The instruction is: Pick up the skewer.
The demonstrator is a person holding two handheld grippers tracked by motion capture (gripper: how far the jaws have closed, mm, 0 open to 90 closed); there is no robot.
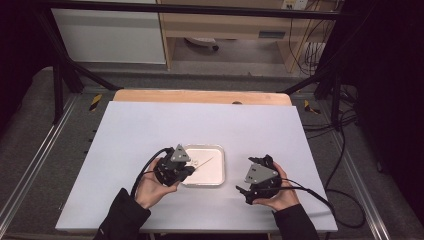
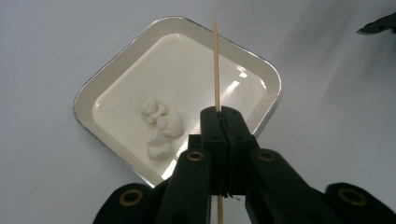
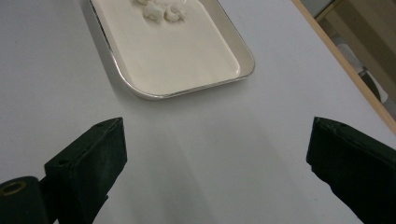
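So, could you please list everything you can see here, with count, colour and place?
tray: one, white with a silvery rim, on the table between the two hands.
lumps: three small, white, clustered in the tray toward the left gripper's side.
skewer: one, thin pale wood, clamped in the left gripper, reaching over the tray.
table: one, white sheet on a wooden top.
cabinet: one, pale wood, behind the table.
left gripper: one, black, fingers shut on the skewer, at the tray's left edge.
right gripper: one, black, fingers wide open with nothing between them, right of the tray.
hands: two, dark sleeves, at the near edge.
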